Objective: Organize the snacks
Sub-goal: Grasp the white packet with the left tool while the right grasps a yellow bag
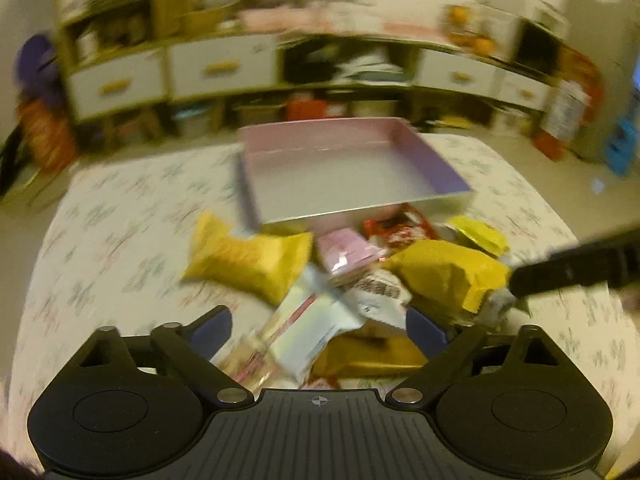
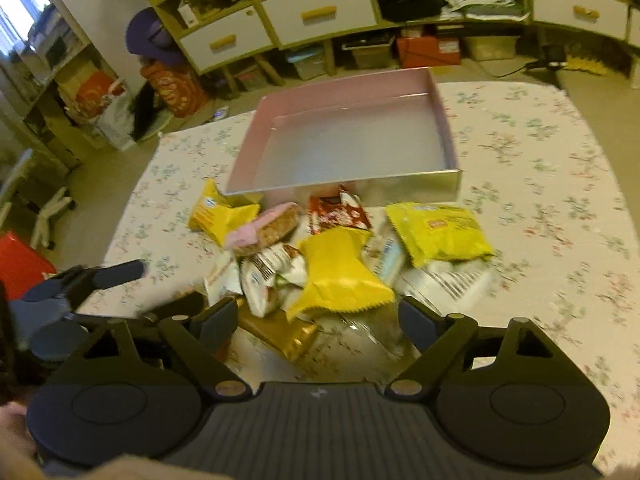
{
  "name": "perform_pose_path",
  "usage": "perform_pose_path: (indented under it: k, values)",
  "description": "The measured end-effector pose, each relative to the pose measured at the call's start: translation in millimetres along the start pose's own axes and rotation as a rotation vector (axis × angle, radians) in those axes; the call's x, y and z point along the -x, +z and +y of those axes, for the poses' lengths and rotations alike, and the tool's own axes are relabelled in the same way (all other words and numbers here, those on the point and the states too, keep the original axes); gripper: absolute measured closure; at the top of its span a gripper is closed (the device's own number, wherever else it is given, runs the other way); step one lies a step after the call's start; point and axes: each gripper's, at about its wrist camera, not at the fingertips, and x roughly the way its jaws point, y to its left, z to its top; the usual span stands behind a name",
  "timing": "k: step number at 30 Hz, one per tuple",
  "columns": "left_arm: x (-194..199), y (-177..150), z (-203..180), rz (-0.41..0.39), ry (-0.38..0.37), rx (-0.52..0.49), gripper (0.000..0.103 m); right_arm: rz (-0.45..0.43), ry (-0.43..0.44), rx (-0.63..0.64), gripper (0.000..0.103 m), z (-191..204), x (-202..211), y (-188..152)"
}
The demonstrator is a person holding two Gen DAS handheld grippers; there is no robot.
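A heap of snack packets [image 2: 340,264] lies on a flowered cloth [image 2: 540,160], right against the near wall of a shallow pink tray [image 2: 348,136]. The tray sits at the centre of both views, nothing in it, one near corner riding up on the packets.

In the right wrist view the right gripper [image 2: 320,320] fills the bottom of the frame, angled down over the near edge of the heap. Its jaws stand wide, with a crumpled yellow bag [image 2: 340,276] just ahead of them and a gold packet [image 2: 280,332] and clear wrappers between the fingers; neither pad presses on anything. A second yellow bag [image 2: 436,232] lies to the right of centre, a third [image 2: 220,216] to the left beside a round pink-iced cake [image 2: 268,228], and a red-and-white packet [image 2: 340,212] sits just under the tray's wall. The left gripper [image 2: 120,272] shows at the lower left edge.

The left wrist view is smeared by motion. The left gripper [image 1: 320,324] is also well open above the pile, a pale wrapper [image 1: 316,320] between its fingers, seemingly not pinched, though the blur makes that hard to swear to. A finger of the right gripper [image 1: 568,272] reaches in from the right edge, touching or just over the yellow bag [image 1: 444,276].

Drawers [image 2: 320,12] line the top of the frames.
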Motion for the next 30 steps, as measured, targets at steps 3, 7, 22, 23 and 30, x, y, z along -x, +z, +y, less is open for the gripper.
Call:
perform_pose_path:
  k: [3,7,22,23,30]
  values:
    - [-14,0,3,-0.002,-0.029,-0.061,0.015,-0.009,0.013,0.009,0.020,-4,-8,9]
    - [-33,-5,12,0.031,-0.089,-0.071,0.018,0.011,0.037,-0.015,0.024,-12,-23,16]
    - [-75,-17,25,0.109,-0.080,-0.060,0.020,0.095,-0.018,-0.035,0.041,-17,-56,16]
    - [-74,-17,26,0.111,-0.080,-0.053,0.026,0.094,-0.025,-0.028,0.042,-16,-56,15]
    - [-74,-15,26,0.124,0.003,0.014,0.054,0.073,-0.109,0.076,0.049,-3,-56,8]
